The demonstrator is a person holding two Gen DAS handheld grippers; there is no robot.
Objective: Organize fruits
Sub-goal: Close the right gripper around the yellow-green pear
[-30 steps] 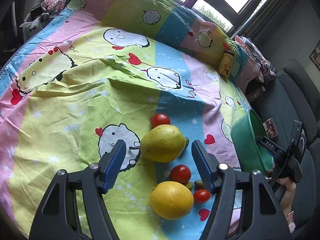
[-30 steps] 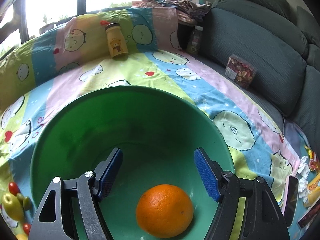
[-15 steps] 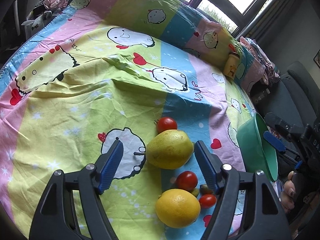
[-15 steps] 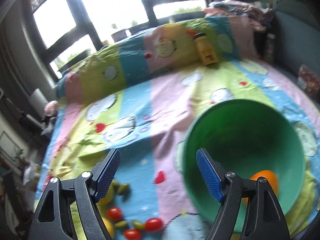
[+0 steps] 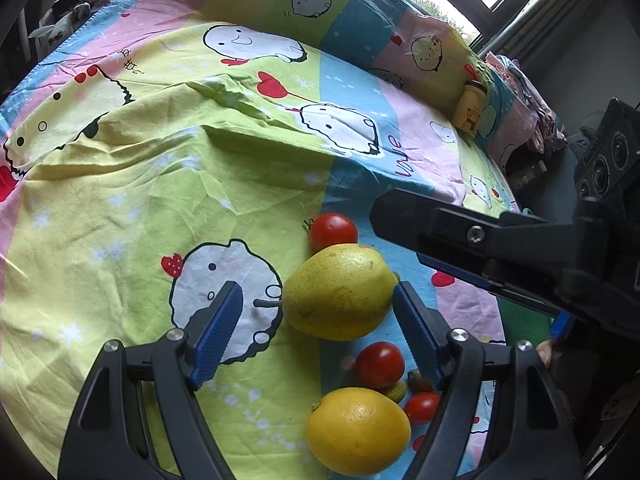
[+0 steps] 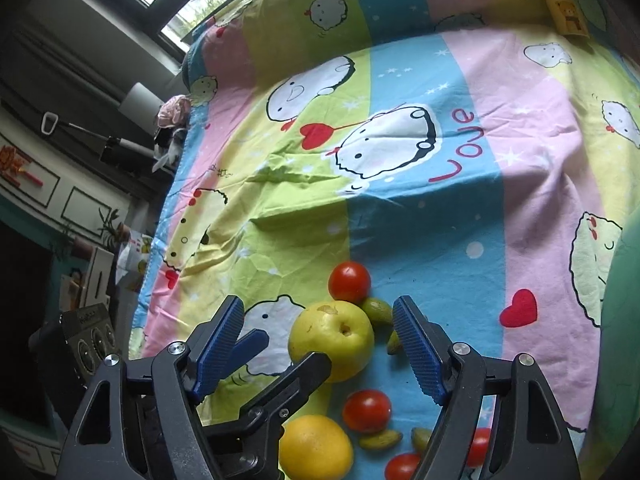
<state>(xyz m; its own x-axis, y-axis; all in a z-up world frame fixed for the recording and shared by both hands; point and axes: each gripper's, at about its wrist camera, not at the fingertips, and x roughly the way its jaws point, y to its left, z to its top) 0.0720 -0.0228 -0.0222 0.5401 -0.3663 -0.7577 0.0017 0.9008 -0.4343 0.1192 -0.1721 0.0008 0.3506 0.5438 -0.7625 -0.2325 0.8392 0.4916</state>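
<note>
A yellow-green pear [image 5: 338, 292] lies on the cartoon bedsheet between the open blue pads of my left gripper [image 5: 318, 316]; it also shows in the right wrist view [image 6: 332, 340]. A yellow lemon [image 5: 358, 430] lies nearer, with red tomatoes [image 5: 379, 364] and small green fruits [image 6: 376, 310] around it. My right gripper [image 6: 320, 344] is open and empty above the same pile; its finger [image 5: 460, 236] crosses the left wrist view. The green bowl [image 6: 624, 320] sits at the right edge.
A yellow bottle [image 5: 470, 110] stands against the pillow at the back. Crumpled clothes [image 5: 524, 112] lie behind it. A dark sofa [image 5: 560, 192] flanks the bed's right side. The sheet [image 5: 160, 160] is wrinkled to the left of the fruit.
My right gripper has swung away from the bowl with the orange and now hovers over the fruit pile. My left gripper has moved closer around the pear.
</note>
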